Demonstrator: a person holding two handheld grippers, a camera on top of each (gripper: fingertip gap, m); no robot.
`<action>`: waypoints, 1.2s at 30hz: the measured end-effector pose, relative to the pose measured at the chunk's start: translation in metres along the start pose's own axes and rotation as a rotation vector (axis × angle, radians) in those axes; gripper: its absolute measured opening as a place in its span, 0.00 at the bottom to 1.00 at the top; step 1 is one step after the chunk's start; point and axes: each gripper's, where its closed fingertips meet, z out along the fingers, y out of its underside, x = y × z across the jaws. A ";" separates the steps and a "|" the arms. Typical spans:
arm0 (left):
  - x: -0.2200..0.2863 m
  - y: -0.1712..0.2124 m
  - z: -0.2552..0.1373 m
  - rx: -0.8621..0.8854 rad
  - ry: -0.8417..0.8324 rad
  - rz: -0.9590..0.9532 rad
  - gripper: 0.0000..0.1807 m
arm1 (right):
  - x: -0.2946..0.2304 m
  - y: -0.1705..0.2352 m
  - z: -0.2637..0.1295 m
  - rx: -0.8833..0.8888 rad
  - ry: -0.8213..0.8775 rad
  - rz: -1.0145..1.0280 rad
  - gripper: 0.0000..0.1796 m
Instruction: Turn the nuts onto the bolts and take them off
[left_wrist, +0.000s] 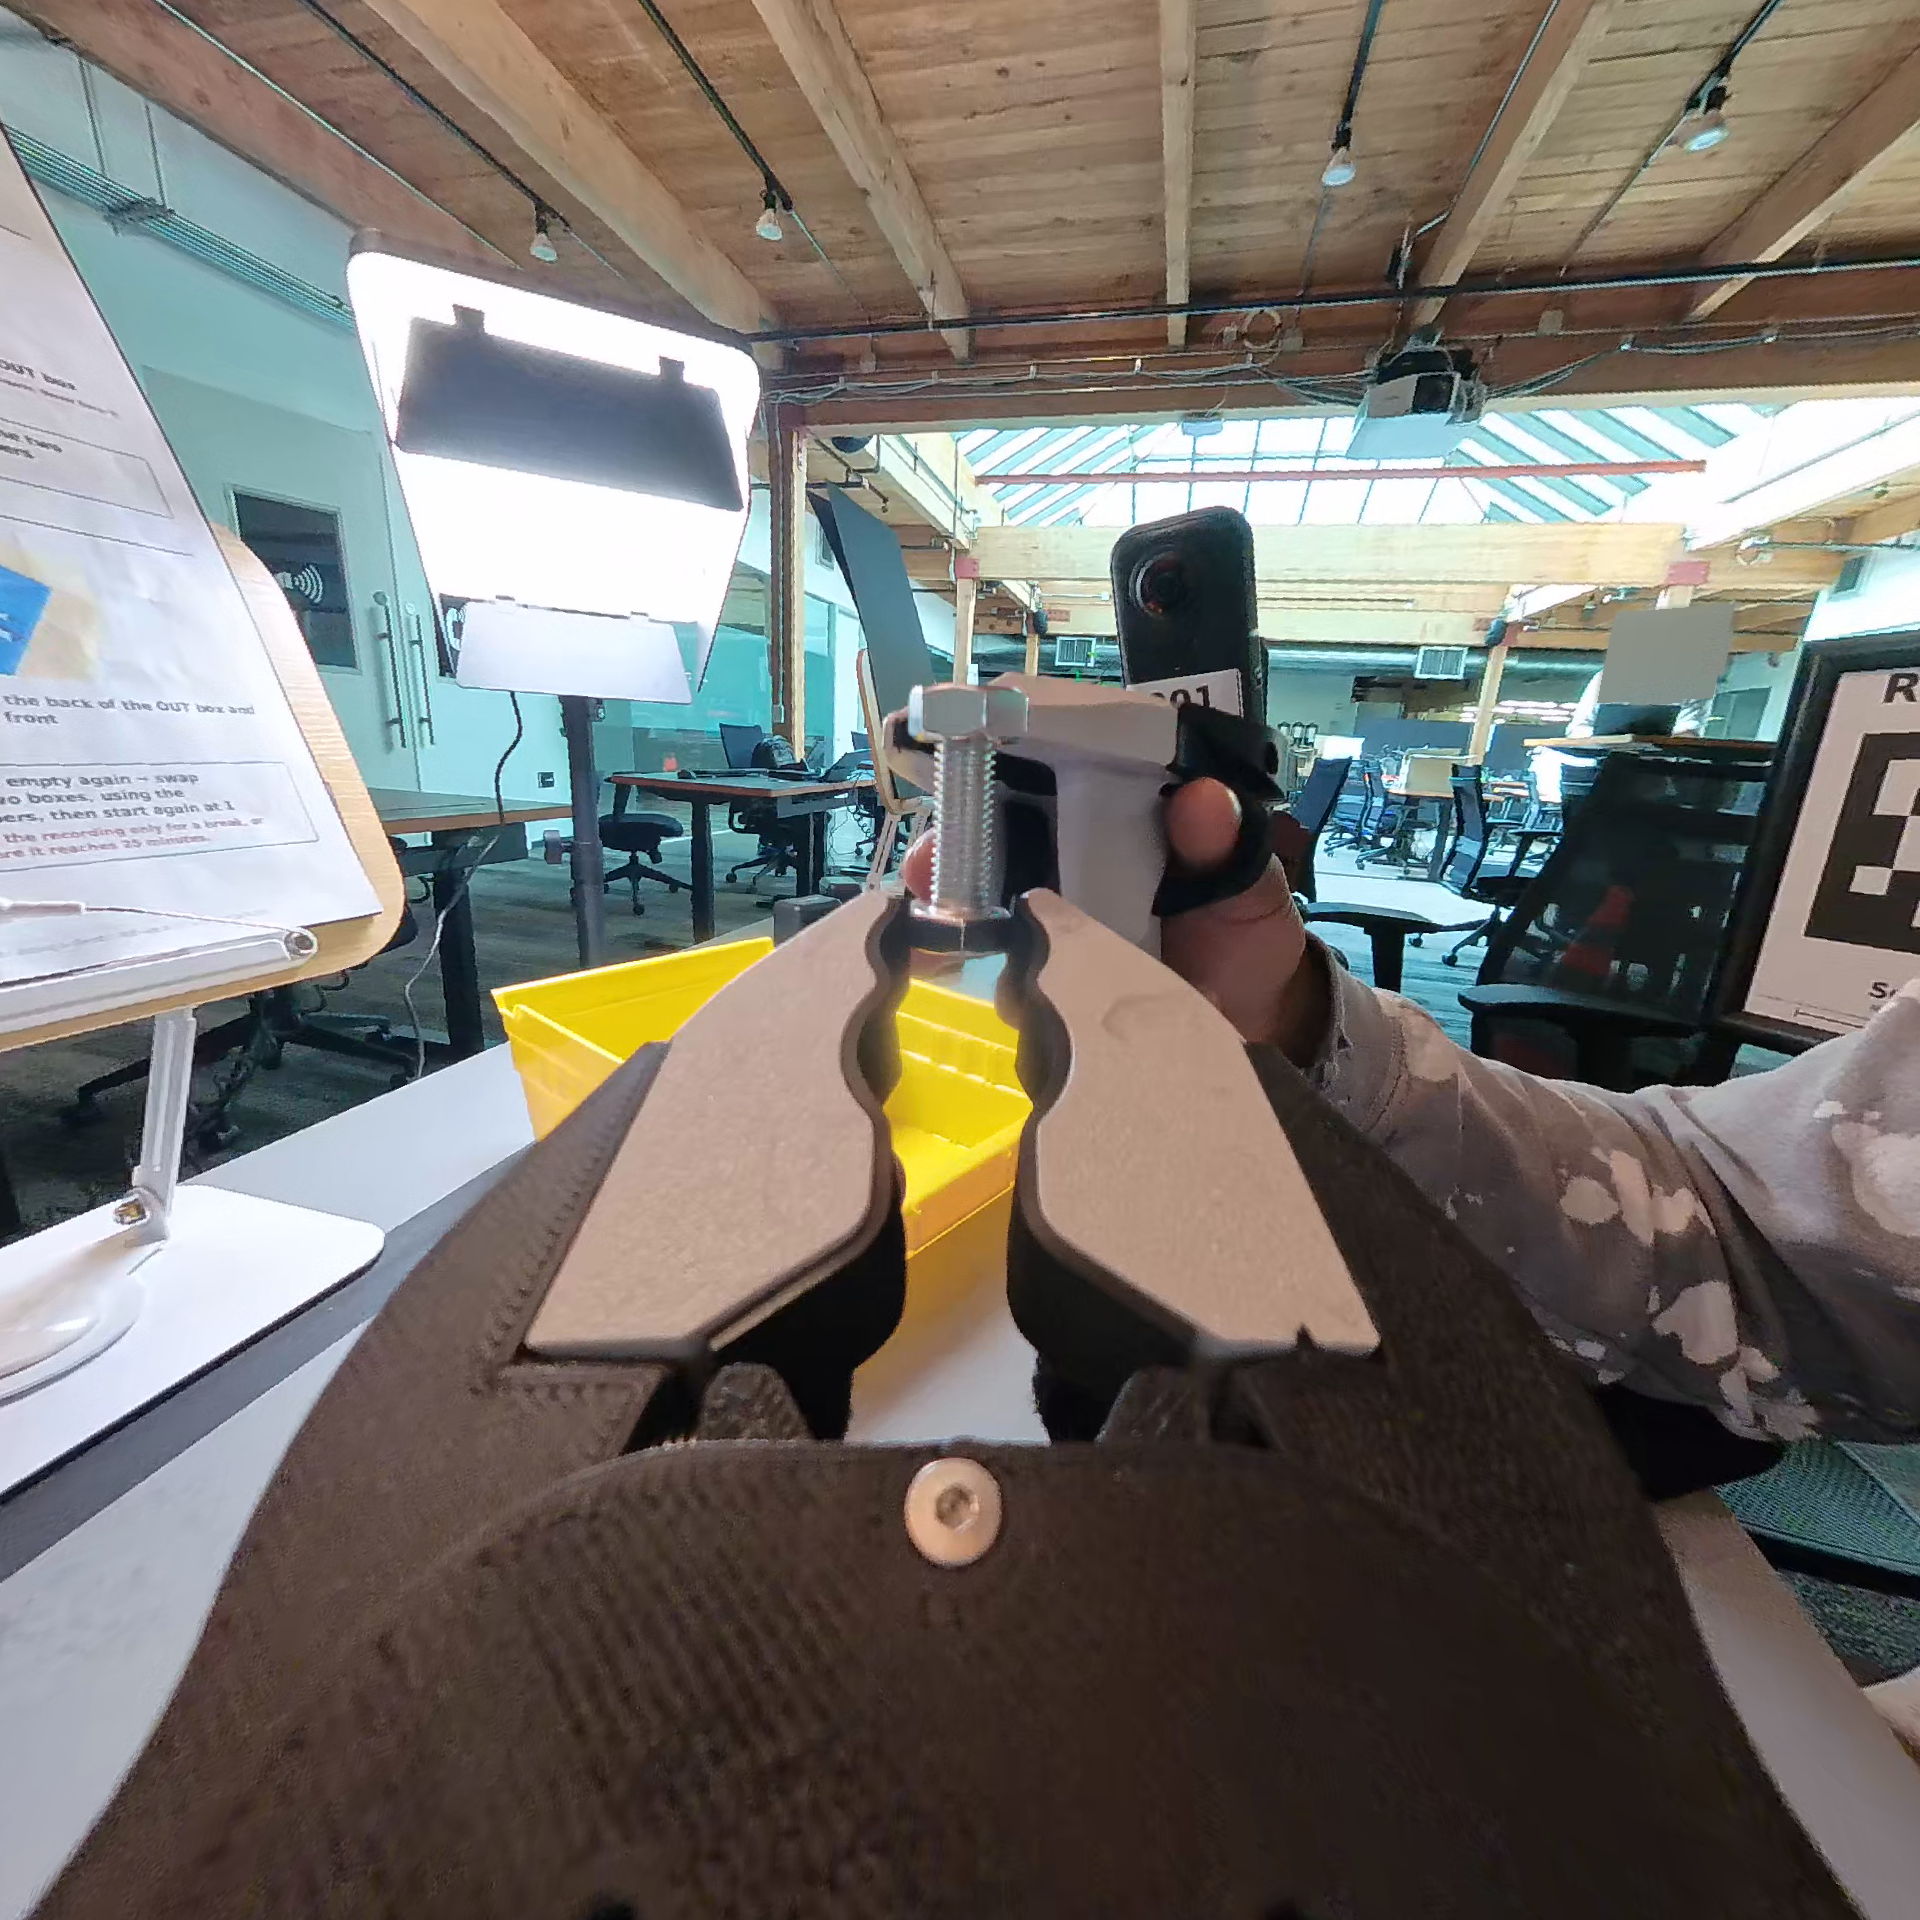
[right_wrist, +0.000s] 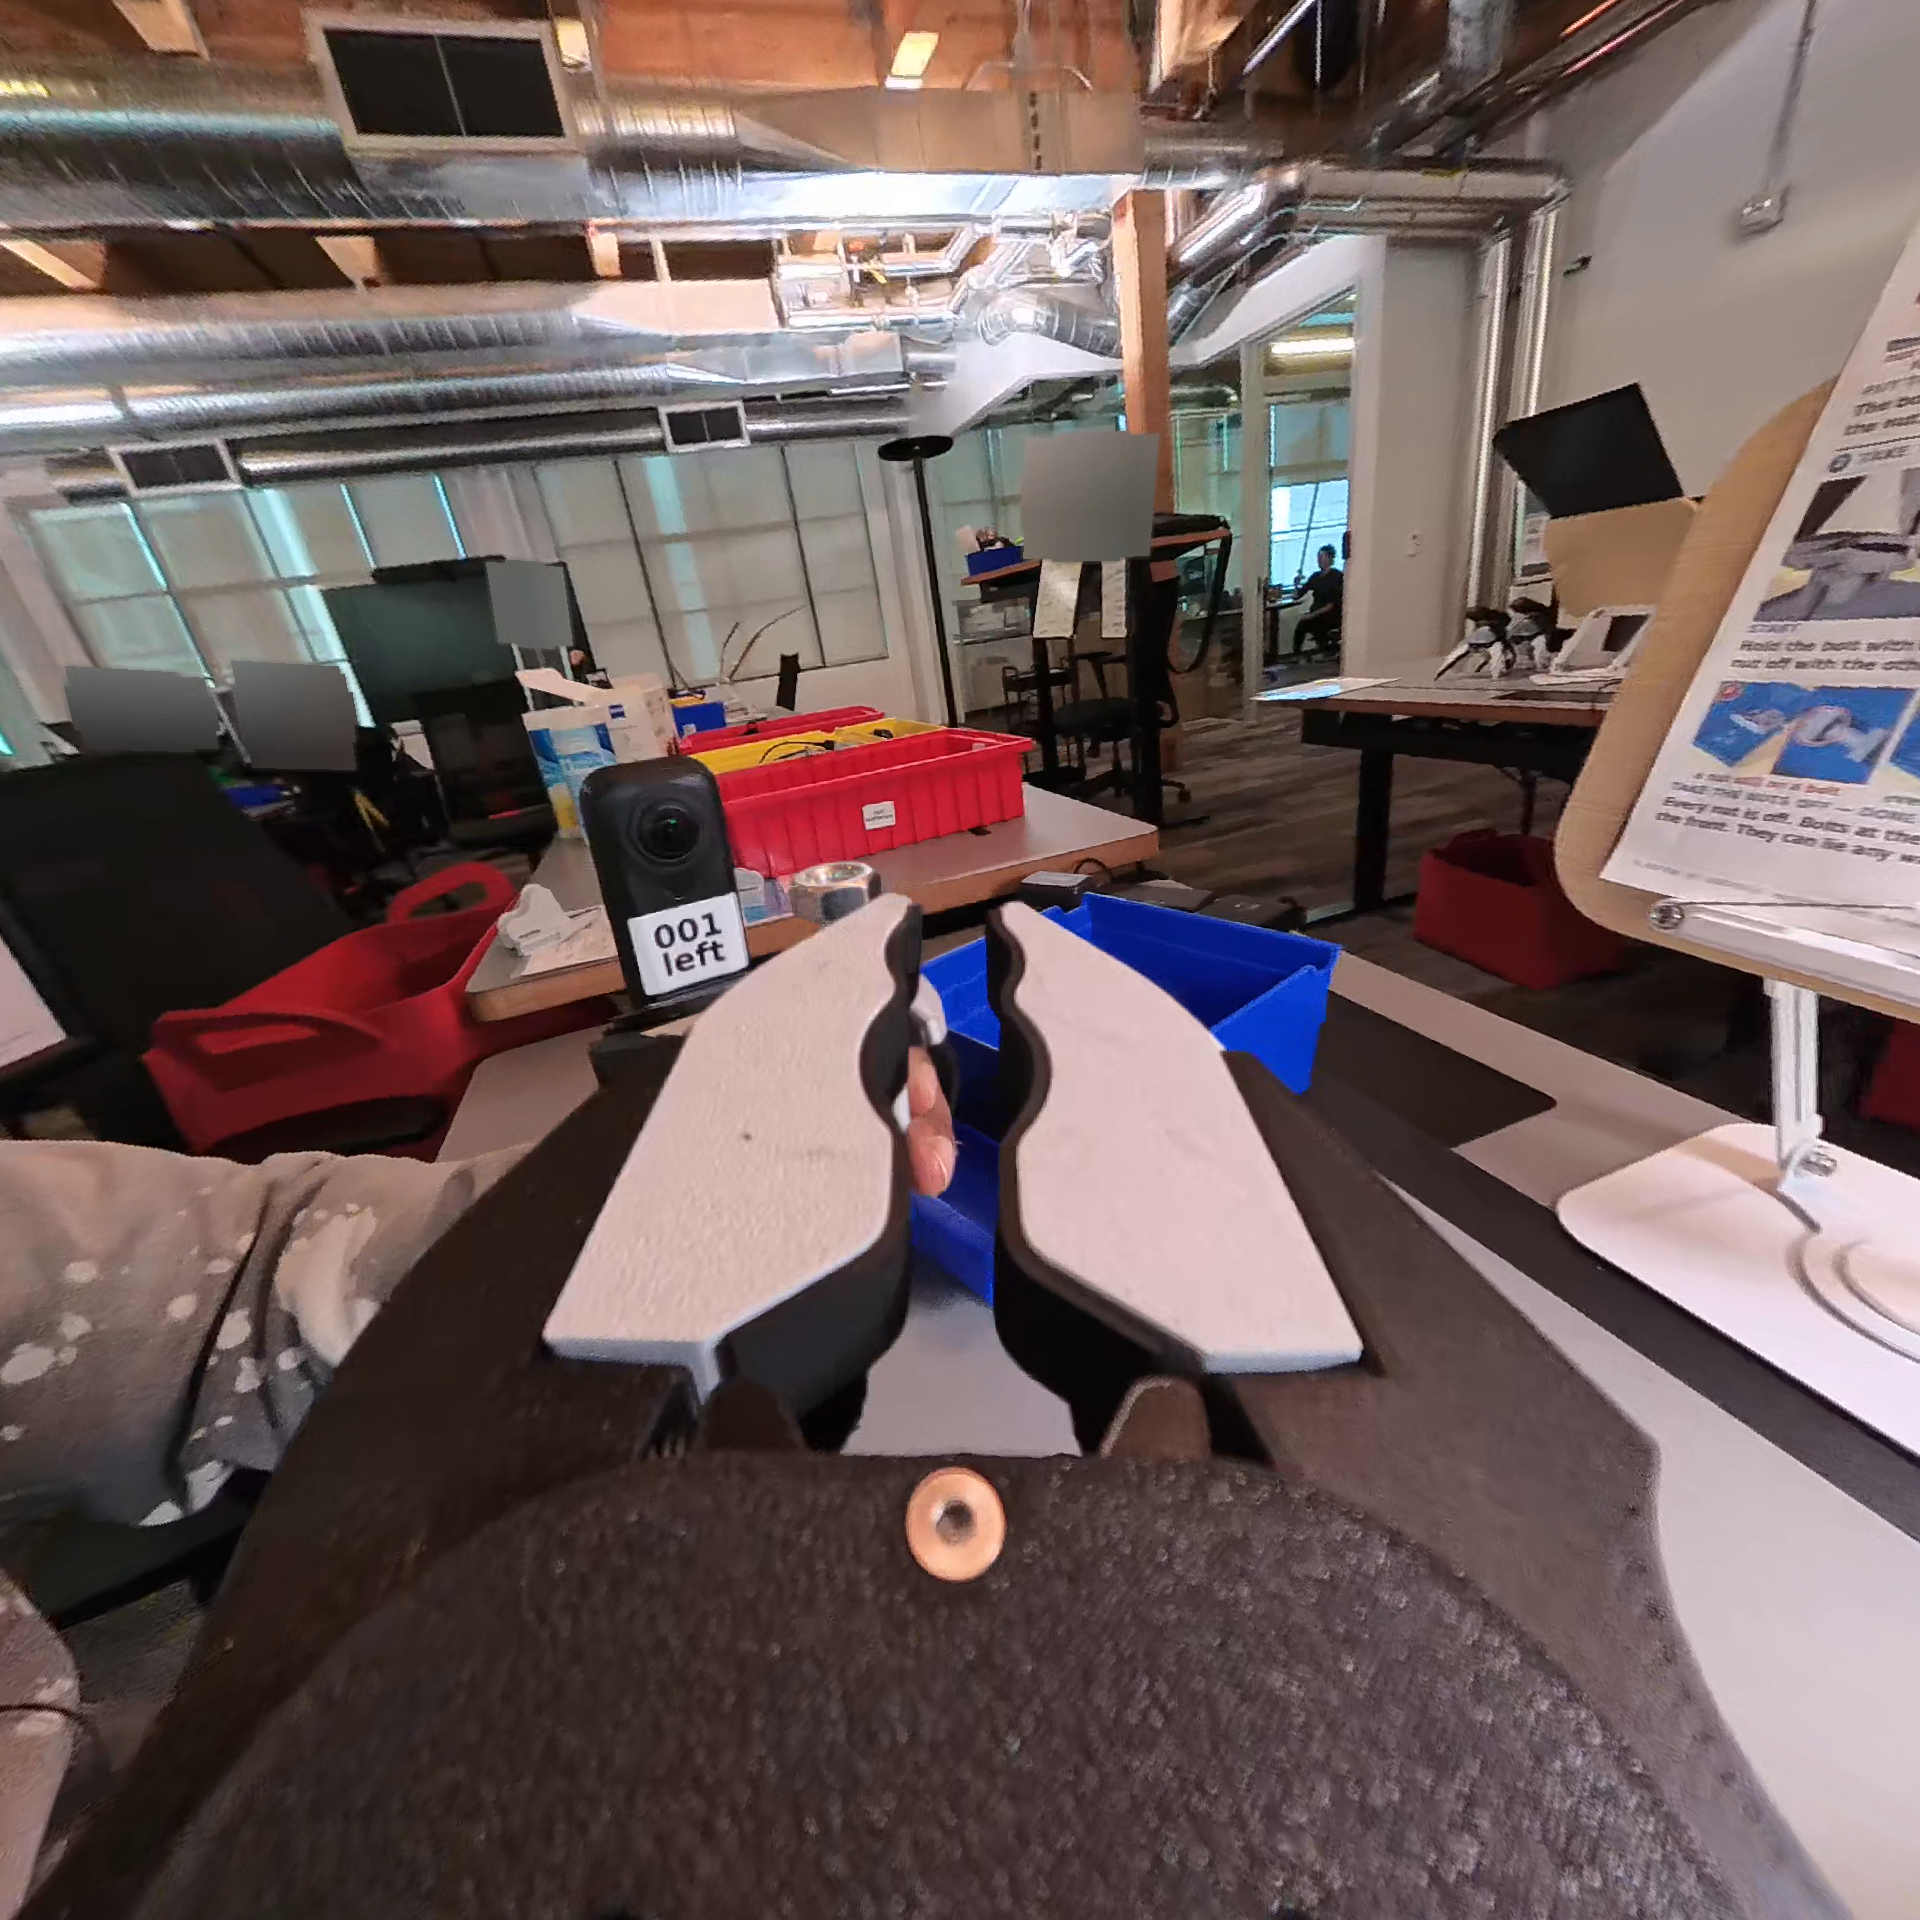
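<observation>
**Nut pinched at the bottom of an upright bolt, above the yellow bin**

Left wrist view: left gripper (left_wrist: 961, 930) pressed in on a hex nut (left_wrist: 961, 928). The nut sits in the notch between the tips, at the lower end of a silver bolt (left_wrist: 964, 821). Bolt upright, head on top, threads bare between head and nut. Both are in the air, above and on the near side of a yellow bin (left_wrist: 623, 1029) that stands on the white table (left_wrist: 416, 1143).

Right gripper (left_wrist: 971, 727) comes in from the right at the bolt head, held in a hand (left_wrist: 1231, 914) with a mottled grey sleeve. A grey finger lies against the head and a black pad shows on its left side. Cannot tell from here whether it really clamps.

Right wrist view: right gripper's own fingers (right_wrist: 769, 1122) stand a narrow gap apart, nothing seen between them. A hex piece shows just past the left fingertip, beside the other gripper's camera (right_wrist: 665, 862). Blue bin (right_wrist: 1247, 987) on the table beyond the tips.

Far left in the left view: an instruction sheet on a stand (left_wrist: 156, 727), with a lit light panel (left_wrist: 561, 468) behind it.
</observation>
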 end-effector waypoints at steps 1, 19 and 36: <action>0.000 0.001 0.000 -0.001 0.000 -0.004 0.10 | -0.003 -0.001 0.001 0.002 -0.013 0.003 0.08; 0.003 0.011 0.004 -0.027 0.013 0.002 0.11 | -0.022 0.012 0.012 -0.047 -0.079 -0.037 0.16; 0.008 0.009 0.005 -0.010 0.031 0.010 0.10 | -0.022 0.014 0.011 -0.066 -0.072 -0.078 0.15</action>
